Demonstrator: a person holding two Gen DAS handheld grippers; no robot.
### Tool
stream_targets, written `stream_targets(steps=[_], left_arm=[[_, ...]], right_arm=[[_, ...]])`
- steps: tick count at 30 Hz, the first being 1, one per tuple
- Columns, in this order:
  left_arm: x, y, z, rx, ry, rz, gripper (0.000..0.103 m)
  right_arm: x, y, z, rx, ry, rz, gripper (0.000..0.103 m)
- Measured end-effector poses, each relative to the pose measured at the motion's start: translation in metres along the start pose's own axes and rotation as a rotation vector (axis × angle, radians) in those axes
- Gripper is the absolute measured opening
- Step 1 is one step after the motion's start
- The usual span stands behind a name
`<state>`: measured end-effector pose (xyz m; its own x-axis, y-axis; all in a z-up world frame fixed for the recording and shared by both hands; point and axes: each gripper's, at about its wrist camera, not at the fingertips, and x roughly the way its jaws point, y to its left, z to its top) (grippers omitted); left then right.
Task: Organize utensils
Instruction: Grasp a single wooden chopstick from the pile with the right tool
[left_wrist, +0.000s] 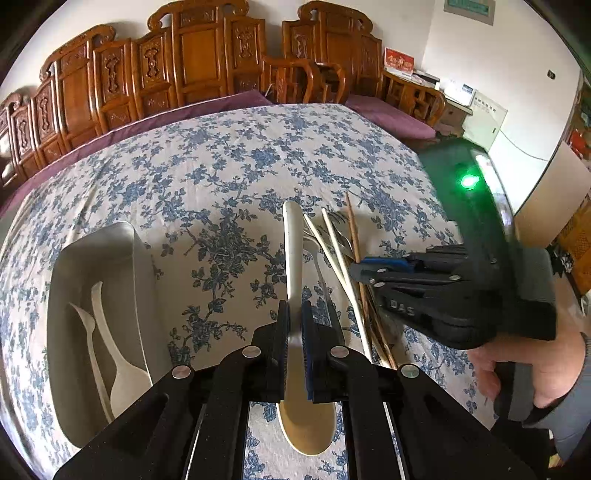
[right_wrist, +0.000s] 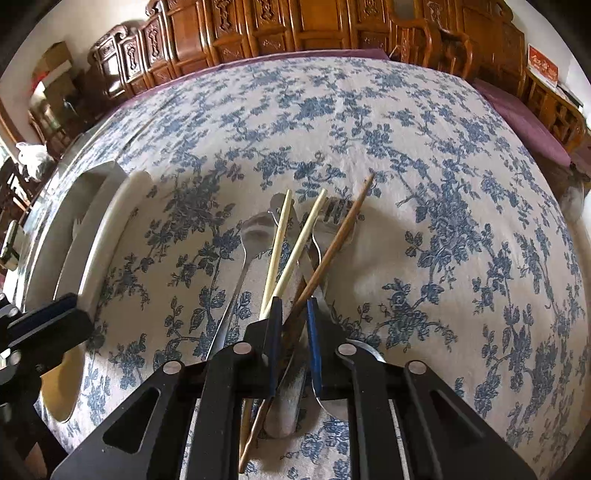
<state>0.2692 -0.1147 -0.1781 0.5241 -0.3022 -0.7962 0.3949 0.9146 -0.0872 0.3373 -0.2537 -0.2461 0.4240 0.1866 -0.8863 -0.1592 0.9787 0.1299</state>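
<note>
Left wrist view: left gripper (left_wrist: 295, 347) is clamped on the neck of a white ceramic spoon (left_wrist: 293, 258), handle pointing to upper centre of frame, bowl hanging below the pads at bottom centre. White tray (left_wrist: 92, 243) sits at left of frame w/ two white spoons (left_wrist: 110, 354) already in it. Right gripper (right_wrist: 293, 314) in the right wrist view has jaws narrowed around a dark brown chopstick (right_wrist: 332, 243) in the pile at frame centre; cannot tell if it's pinched tight. Pile also has two pale chopsticks (right_wrist: 295, 243), a metal spoon (right_wrist: 240, 266) & fork (right_wrist: 332, 218), all overlapping. Judgement: carry the spoon left over the tray, keep it level, lower till it rests beside the others before releasing, no drop. Right side: lift the stick straight so neighbours don't drag.
</note>
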Motion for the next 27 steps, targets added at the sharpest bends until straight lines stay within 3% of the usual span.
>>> stream_targets(steps=[14, 17, 27], left_arm=[[-0.028, 0.009, -0.001, -0.006, -0.051, -0.024, 0.006], [-0.032, 0.013, -0.002, -0.010, -0.057, -0.023, 0.006], [-0.043, 0.013, 0.000, -0.007, -0.077, -0.025, 0.006]], right_arm=[[0.003, 0.000, 0.004, 0.089, 0.051, -0.048, 0.012], [0.001, -0.001, 0.003, 0.096, 0.045, -0.047, 0.006], [-0.031, -0.002, 0.005, 0.085, -0.009, -0.038, 0.006]])
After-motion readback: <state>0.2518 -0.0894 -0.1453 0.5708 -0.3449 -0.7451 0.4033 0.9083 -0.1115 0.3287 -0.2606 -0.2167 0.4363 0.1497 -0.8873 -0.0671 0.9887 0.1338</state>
